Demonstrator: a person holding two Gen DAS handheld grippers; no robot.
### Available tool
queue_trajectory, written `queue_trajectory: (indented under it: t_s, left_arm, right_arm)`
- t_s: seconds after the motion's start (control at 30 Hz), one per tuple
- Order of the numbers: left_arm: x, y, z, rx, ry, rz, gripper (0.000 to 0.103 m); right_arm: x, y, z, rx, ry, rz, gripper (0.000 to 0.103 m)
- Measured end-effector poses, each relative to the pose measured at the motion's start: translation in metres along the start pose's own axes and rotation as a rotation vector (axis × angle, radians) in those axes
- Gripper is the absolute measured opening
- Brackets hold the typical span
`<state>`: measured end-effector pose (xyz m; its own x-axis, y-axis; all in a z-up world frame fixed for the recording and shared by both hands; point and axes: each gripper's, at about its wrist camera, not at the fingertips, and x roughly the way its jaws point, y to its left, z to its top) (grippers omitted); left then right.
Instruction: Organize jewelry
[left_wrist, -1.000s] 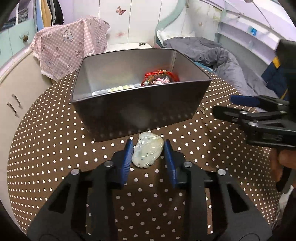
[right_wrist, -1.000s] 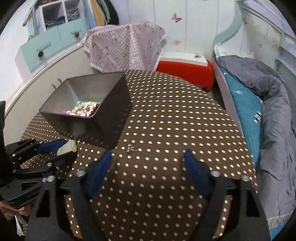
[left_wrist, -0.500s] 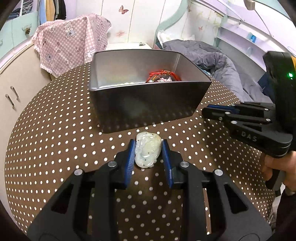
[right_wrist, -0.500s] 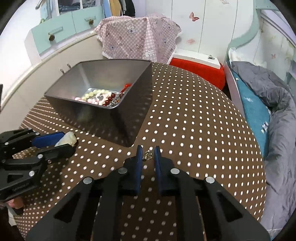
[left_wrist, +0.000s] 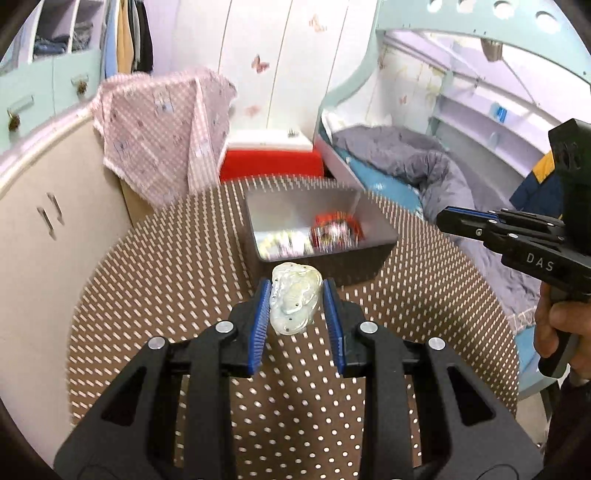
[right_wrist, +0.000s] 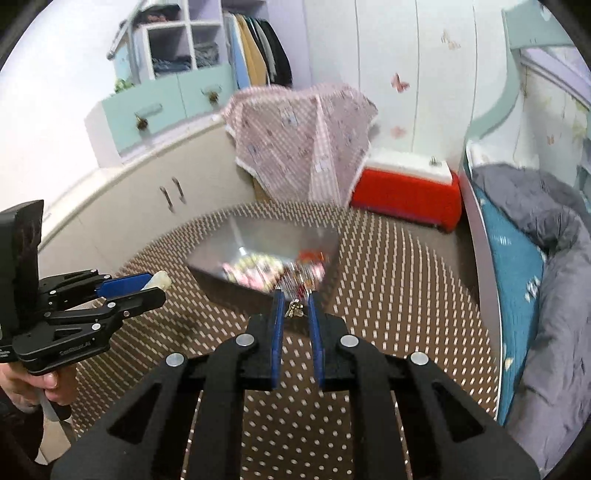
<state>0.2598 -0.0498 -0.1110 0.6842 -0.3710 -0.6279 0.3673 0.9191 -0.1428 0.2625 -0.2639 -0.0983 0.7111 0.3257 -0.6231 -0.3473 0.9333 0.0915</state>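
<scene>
- Left tongs (left_wrist: 297, 310): clenched on a pale green carved jade pendant (left_wrist: 293, 301), gripped between the blue pads and held above the tabletop (left_wrist: 166, 280).
- The same pendant shows as a pale tip (right_wrist: 159, 279) protruding from the left tongs in the right wrist view.
- Right tongs (right_wrist: 295, 314): clenched on a small gold-coloured earring (right_wrist: 294, 309); its details are too small to make out.
- Metal box (left_wrist: 373, 254): stands on the brown, white-dotted tabletop ahead of both tongs, open at the top.
- Box contents: a pale bead string (left_wrist: 275, 242) and a red corded piece (left_wrist: 334, 229), both blurred.
- Background: pink checked cloth (right_wrist: 303, 147) draped beyond the tabletop, red container (right_wrist: 402, 199) beside it, bed with grey quilt (right_wrist: 546, 229) at right.
</scene>
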Motion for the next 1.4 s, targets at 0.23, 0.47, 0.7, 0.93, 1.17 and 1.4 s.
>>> queue_trajectory:
  t_s: [0.23, 0.47, 0.7, 0.93, 1.17, 1.4]
  left_arm:
    - [-0.026, 0.011, 0.046, 0.025, -0.102, 0.024, 0.028]
    - [-0.032, 0.008, 0.080, 0.035, -0.146, 0.004, 0.028]
    - [-0.014, 0.006, 0.099, 0.021, -0.116, -0.023, 0.028]
    - [0.009, 0.005, 0.106, 0.010, -0.072, -0.042, 0.030]
    - [0.011, 0.019, 0.105, -0.039, -0.091, 0.025, 0.084]
    - [-0.016, 0.024, 0.098, -0.047, -0.130, 0.126, 0.090]
  right_arm:
    - [-0.018, 0.009, 0.046, -0.044, -0.095, -0.003, 0.011]
    - [-0.022, 0.003, 0.073, -0.027, -0.139, 0.015, 0.011]
    - [-0.003, -0.006, 0.084, 0.015, -0.114, 0.056, 0.011]
    - [0.023, -0.011, 0.088, 0.067, -0.058, 0.093, 0.012]
    - [0.030, -0.033, 0.081, 0.213, -0.075, 0.088, 0.093]
    - [0.009, -0.033, 0.078, 0.256, -0.103, 0.036, 0.095]
